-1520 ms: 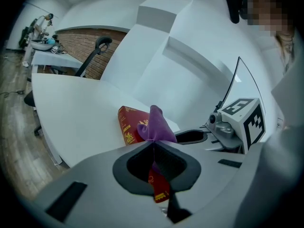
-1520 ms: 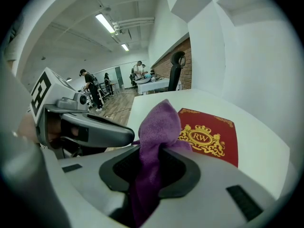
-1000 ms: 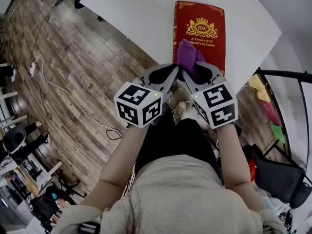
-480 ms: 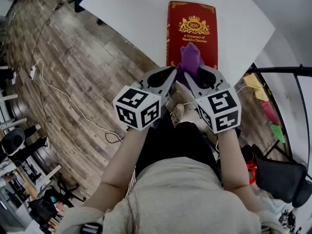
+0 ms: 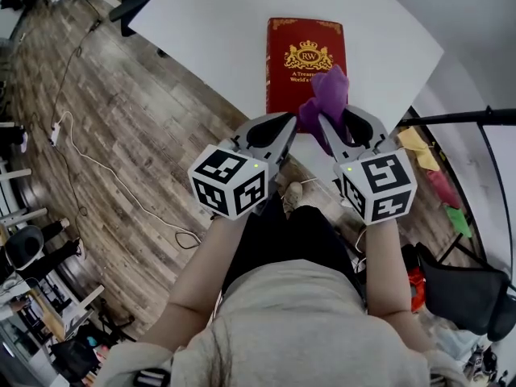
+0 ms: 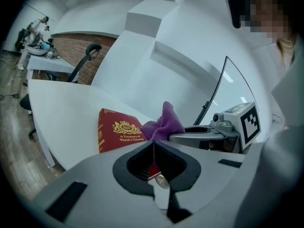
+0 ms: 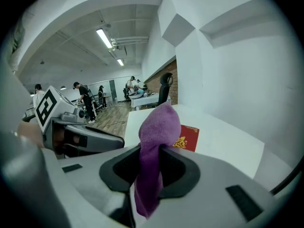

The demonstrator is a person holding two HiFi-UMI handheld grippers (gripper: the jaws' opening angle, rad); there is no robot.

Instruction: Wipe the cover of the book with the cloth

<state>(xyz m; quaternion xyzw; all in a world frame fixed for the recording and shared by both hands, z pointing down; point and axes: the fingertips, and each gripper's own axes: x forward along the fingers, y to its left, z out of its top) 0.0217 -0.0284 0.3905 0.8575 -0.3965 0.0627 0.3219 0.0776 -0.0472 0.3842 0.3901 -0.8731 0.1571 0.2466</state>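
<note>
Two grippers, one cloth, one book: hazards listed per item.

1. Right gripper [image 5: 339,121]. Jaws clenched on the purple cloth [image 5: 328,97], pinched through its middle. A rounded tuft stands beyond the tips and a loose tail hangs below. Hazard: if you press the tuft flat, the hard jaw tips may meet the cover and scuff it. The narrow pinch may also let the cloth drag out under friction.

2. Left gripper [image 5: 276,127]. Jaws closed together with nothing between them, held just left of the right gripper and near the book's near end. Hazard: the two heads sit close, so a wide stroke to the left could knock them together.

3. Book [image 5: 306,59]. Red with a gilt crest, lying flat on the white bench [image 5: 210,31], its near end close to the bench's near edge. Nothing is bracing it. Hazard: a stroke pulled toward you could slide it over that edge to the floor. A far-going stroke could skew it.

4. Cloth-to-cover contact. The cloth appears raised clear of the cover, over the near right corner. Hazard: if you lower it there, only the margin gets wiped, and the crest and the far half get missed.
</note>
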